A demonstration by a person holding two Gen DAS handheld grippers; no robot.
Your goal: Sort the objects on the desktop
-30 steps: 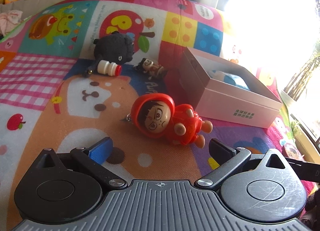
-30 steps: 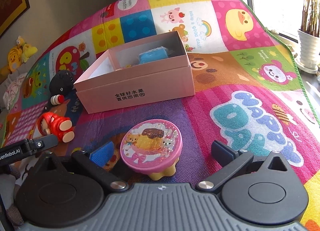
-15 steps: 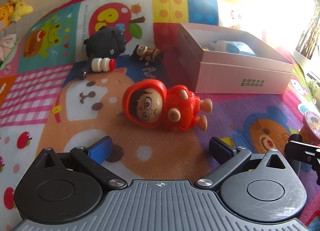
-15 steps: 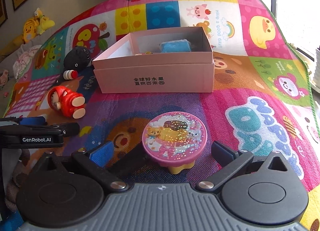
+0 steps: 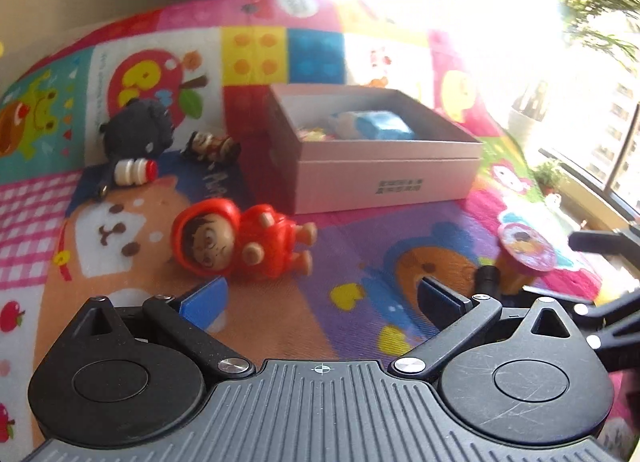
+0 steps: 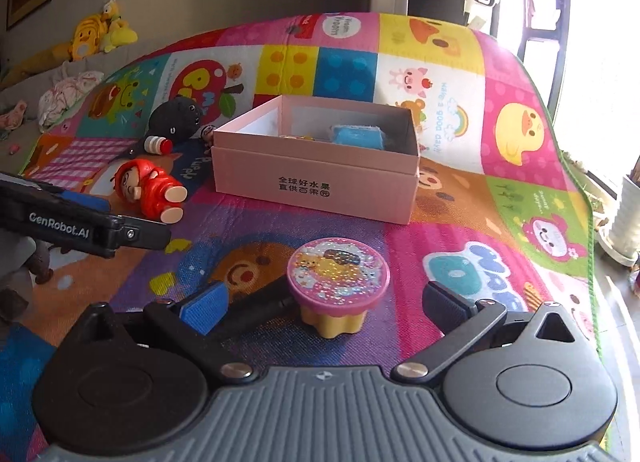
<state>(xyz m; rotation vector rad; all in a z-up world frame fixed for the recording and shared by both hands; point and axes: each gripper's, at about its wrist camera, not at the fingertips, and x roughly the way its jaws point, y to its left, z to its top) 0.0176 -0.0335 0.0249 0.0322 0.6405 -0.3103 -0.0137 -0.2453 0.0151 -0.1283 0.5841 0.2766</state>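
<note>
1. The right claw [image 6: 324,302] stands apart and empty, its pads flanking the pink glittery-lidded pot [image 6: 338,282], a round plastic piece on a scalloped yellow base; nothing is gripped yet.
2. The left claw [image 5: 320,298] is likewise spread and empty, with the glossy red hooded figure [image 5: 240,240] lying on its back just ahead on the play mat [image 5: 360,254].
3. Farther off, the pink cardboard box [image 6: 316,182] sits mid-mat, already holding a blue item [image 6: 356,136] and something yellowish.
4. By my reading, sorting is partly done: a fuzzy black plush [image 5: 136,130], a small white bottle with red cap [image 5: 134,172] and a small striped figurine [image 5: 212,146] remain beside the box's left wall.
</note>
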